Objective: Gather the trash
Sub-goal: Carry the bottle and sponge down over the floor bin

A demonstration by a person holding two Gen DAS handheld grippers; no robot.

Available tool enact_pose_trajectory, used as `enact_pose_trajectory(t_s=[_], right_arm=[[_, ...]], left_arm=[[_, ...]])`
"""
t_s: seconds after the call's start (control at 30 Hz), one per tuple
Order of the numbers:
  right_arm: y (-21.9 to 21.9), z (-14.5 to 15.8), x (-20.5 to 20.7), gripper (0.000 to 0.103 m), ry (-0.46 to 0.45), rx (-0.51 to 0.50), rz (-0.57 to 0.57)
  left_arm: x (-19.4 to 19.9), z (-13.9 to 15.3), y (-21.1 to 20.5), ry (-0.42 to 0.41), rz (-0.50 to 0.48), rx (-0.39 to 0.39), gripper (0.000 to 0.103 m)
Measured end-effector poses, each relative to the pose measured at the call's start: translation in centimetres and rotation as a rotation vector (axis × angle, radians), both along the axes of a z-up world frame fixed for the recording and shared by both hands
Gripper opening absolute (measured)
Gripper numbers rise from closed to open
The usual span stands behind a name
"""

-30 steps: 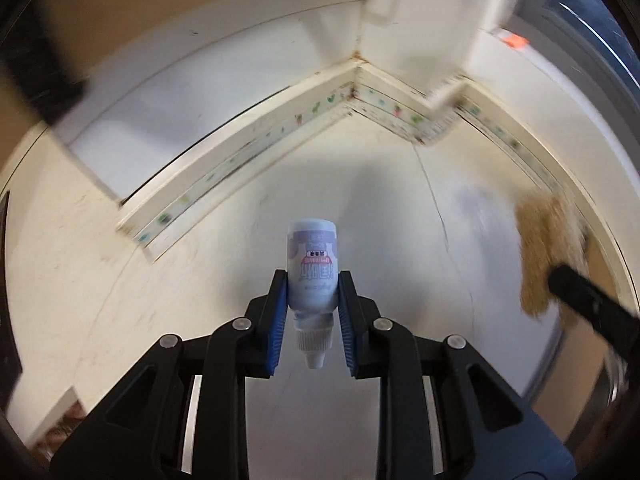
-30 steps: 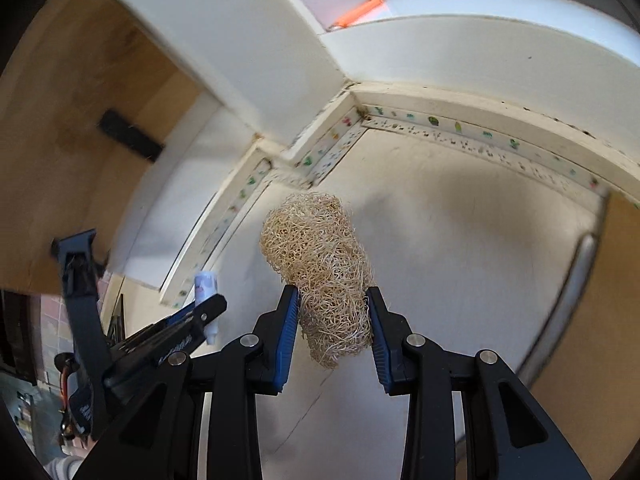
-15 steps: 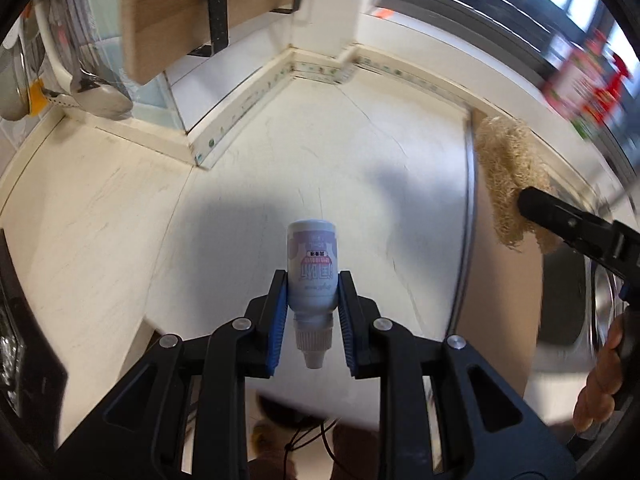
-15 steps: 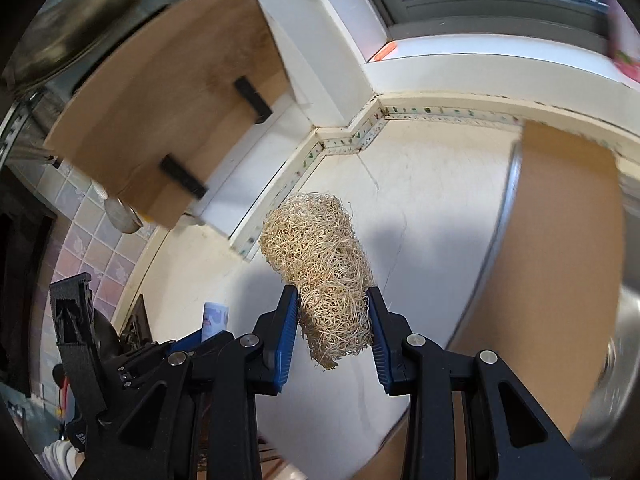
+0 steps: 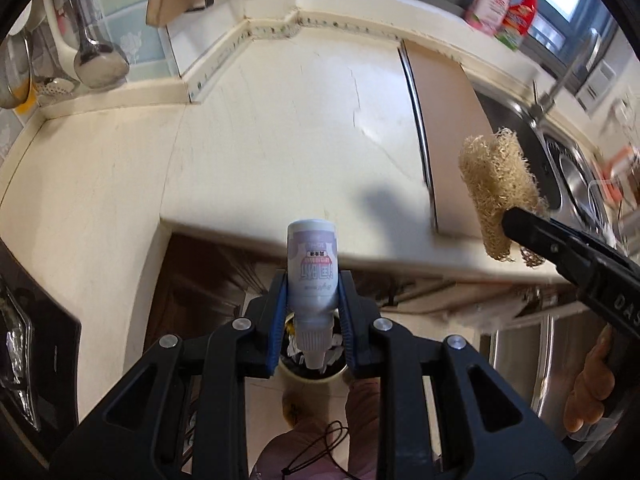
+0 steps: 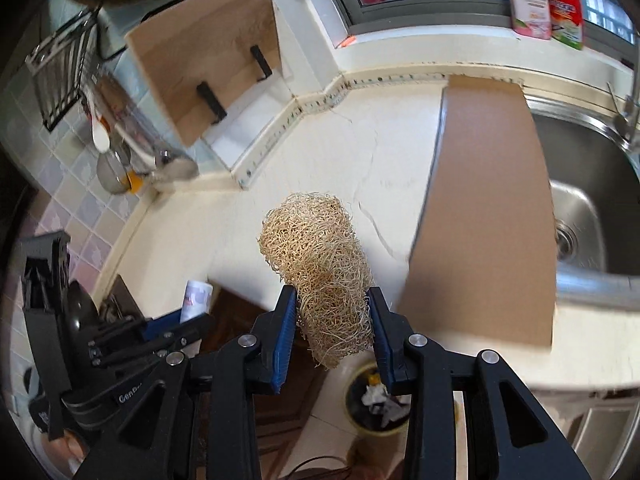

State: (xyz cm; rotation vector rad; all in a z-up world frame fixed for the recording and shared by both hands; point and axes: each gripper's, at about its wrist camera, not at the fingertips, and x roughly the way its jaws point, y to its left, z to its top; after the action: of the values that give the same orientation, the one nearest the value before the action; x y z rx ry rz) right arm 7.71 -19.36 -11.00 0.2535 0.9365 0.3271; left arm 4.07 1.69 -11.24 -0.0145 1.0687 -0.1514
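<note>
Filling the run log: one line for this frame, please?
left tongs: shut on small bottle | right tongs: shut on loofah | trash bin: below, on floor

bin (image 5: pixel 312 374): largely hidden behind gripper, lower centre | spray bottles (image 5: pixel 505 4): blurred, upper right | faucet (image 6: pixel 628 110): cut off, right edge

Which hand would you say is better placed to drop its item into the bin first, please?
Probably left: in its view the small bottle in the left gripper hangs directly over the bin. The right gripper's loofah sits short of the bin's rim.
</note>
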Motion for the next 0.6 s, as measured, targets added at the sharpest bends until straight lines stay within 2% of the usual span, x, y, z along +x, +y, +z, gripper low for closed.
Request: enact_pose_trajectory(t_s=[0.17,0.27,0.37,0.5,0.6], right_arm=[[1.6,-1.8,-5.9,0.035,0.000,-0.051,0.033],[2.7,-4.2,-8.8,0.035,0.019,-0.049,0.062],[3.4,-7.2,-10.3,0.035,0.046,-0.054,0.084],[4.1,-13.3,-11.5,0.035,0.137,-0.054,0.109],[4.2,-19.0,-11.7,0.035,0.233,-0.055,0.111]], left_arm=[[-2.9,-2.6,0.2,0.031,-0.036,-0.012,0.021],[-4.5,-4.7,-0.1,0.052,-0.078,-0.003,0.021],[-5.9,-8.0,-0.7,0.079,-0.126,0.020,0.021],[-6.4,-13.4,-1.1,0.145,-0.126,0.060,0.021],[-6.2,-19.1,-1.0,0.217,-0.107,0.074,0.021]])
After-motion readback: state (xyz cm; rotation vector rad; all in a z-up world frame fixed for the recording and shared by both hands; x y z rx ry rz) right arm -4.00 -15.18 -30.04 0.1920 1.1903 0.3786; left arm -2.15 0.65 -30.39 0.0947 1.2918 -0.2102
